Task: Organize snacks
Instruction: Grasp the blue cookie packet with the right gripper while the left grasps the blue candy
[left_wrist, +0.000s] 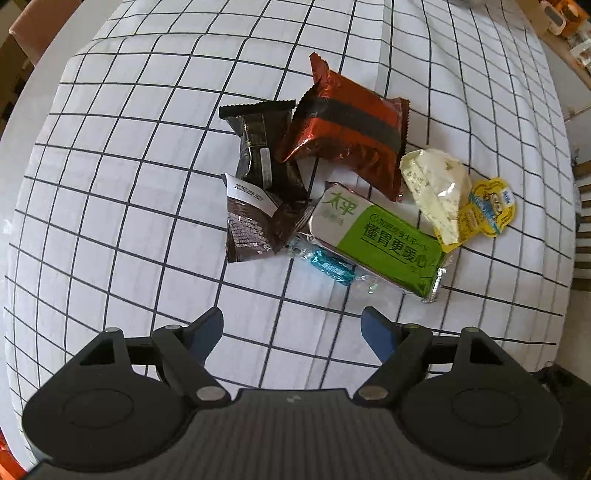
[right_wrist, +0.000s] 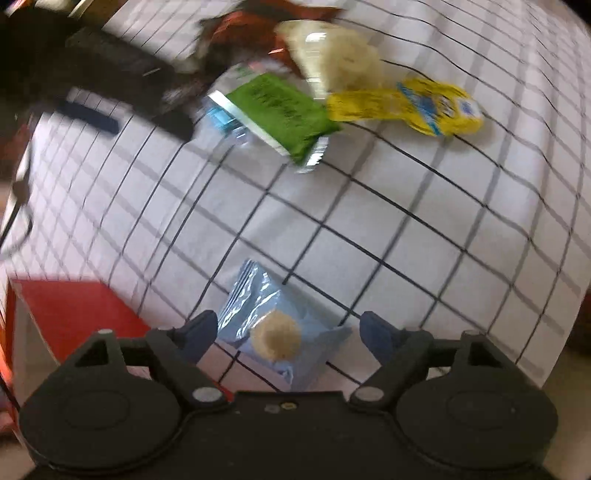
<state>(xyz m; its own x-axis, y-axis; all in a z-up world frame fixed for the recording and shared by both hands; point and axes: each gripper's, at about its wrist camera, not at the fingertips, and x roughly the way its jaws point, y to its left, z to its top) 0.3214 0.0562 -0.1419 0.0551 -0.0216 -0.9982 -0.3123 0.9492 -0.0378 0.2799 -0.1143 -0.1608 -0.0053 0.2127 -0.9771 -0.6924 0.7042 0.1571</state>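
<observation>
A heap of snacks lies on the checked tablecloth (left_wrist: 129, 221): a copper-red packet (left_wrist: 347, 136), a black packet (left_wrist: 258, 140), a dark brown packet (left_wrist: 255, 221), a green packet (left_wrist: 384, 240), a small blue candy (left_wrist: 328, 266), a white wedge packet (left_wrist: 436, 184) and a yellow jelly cup (left_wrist: 491, 206). My left gripper (left_wrist: 293, 328) hangs open just short of the heap, with only cloth between its fingers. My right gripper (right_wrist: 288, 332) is open around a light blue biscuit packet (right_wrist: 266, 325) that lies flat, apart from the heap. The right pad stands clear of the packet.
A red box (right_wrist: 74, 314) stands on the cloth left of the right gripper. In the blurred right wrist view the green packet (right_wrist: 280, 110) and yellow jelly cup (right_wrist: 406, 103) lie further off, with the left gripper's dark body (right_wrist: 122, 81) beside them. The table edge (left_wrist: 44, 74) curves at far left.
</observation>
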